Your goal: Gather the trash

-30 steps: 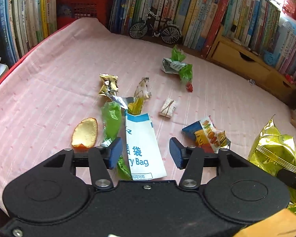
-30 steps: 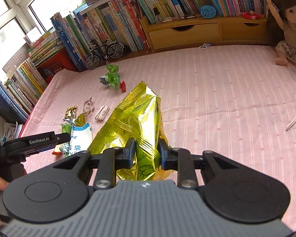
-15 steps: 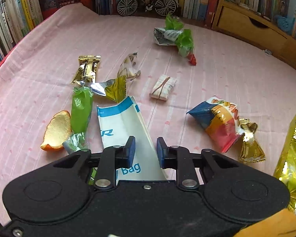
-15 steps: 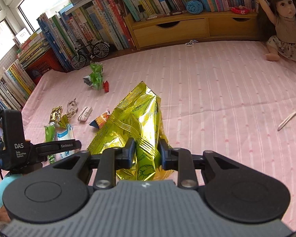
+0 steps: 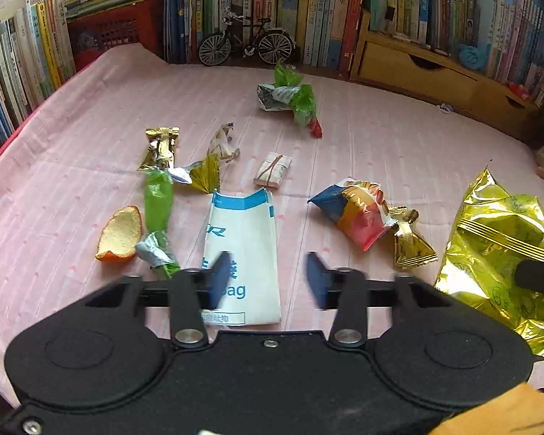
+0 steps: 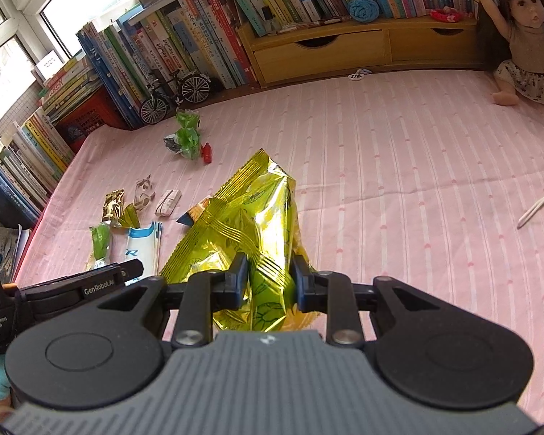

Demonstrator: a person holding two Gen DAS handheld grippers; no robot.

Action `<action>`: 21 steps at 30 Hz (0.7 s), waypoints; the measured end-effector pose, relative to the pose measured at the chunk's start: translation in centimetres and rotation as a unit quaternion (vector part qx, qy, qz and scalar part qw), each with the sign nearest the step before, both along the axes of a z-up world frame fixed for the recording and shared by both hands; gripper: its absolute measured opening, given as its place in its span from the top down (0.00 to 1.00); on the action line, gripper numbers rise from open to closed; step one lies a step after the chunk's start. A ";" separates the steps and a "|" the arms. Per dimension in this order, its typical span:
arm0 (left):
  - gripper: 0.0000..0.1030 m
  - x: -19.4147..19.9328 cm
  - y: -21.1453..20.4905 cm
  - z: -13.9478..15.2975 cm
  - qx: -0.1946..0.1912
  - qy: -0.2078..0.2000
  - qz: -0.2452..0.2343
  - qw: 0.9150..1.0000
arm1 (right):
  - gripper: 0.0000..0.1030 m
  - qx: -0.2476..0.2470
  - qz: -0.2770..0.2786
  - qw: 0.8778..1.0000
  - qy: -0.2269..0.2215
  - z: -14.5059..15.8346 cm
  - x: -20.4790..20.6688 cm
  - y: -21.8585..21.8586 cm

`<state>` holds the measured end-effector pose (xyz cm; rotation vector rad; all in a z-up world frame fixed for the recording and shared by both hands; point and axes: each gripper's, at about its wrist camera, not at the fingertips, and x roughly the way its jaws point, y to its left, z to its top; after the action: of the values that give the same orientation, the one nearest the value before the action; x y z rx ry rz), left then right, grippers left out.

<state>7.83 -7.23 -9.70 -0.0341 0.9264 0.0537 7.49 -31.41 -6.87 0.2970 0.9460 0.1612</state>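
Observation:
On the pink sheet lies a white and blue paper bag [image 5: 241,239], flat. My left gripper [image 5: 268,268] hovers over its near end with the jaws opening; its blurred fingers do not press on the bag. Around the bag are an orange peel [image 5: 121,233], a green wrapper [image 5: 157,199], a gold wrapper [image 5: 161,146], a small banded packet [image 5: 273,170] and a blue and red snack pack [image 5: 355,210]. My right gripper [image 6: 268,275] is shut on a big gold-green foil bag [image 6: 257,224], which stands up from the sheet.
A crumpled green wrapper [image 5: 290,96] lies farther back by a model bicycle [image 5: 246,41]. Rows of books and a wooden drawer shelf [image 5: 417,69] line the back. A doll [image 6: 526,36] sits at the far right, a white cord [image 6: 536,210] near it.
The left jaws narrowed almost shut over the white bag, then spread wide again while the gripper drew back a little. The right gripper kept still, holding the foil bag.

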 end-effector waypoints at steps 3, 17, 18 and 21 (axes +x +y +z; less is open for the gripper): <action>0.16 0.3 0.1 -0.6 0.017 -0.005 0.019 1.000 | 0.70 0.001 0.001 1.000 0.002 -0.1 -0.4 0.1; 0.54 4.4 0.9 -4.0 -0.011 0.052 0.022 0.998 | 0.69 0.009 -0.019 1.000 0.015 -1.0 -0.3 -1.7; 0.62 4.2 0.8 -3.6 -0.010 0.044 0.017 0.999 | 0.69 0.010 -0.019 1.000 0.015 -1.0 -0.3 -1.7; 0.80 3.7 0.5 -2.4 -0.013 0.035 0.010 0.999 | 0.69 0.011 -0.020 1.000 0.015 -1.0 -0.2 -1.6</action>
<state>11.53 -6.74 -12.07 -0.0670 0.9966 0.0617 7.27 -32.97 -7.86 0.3382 0.9683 0.1313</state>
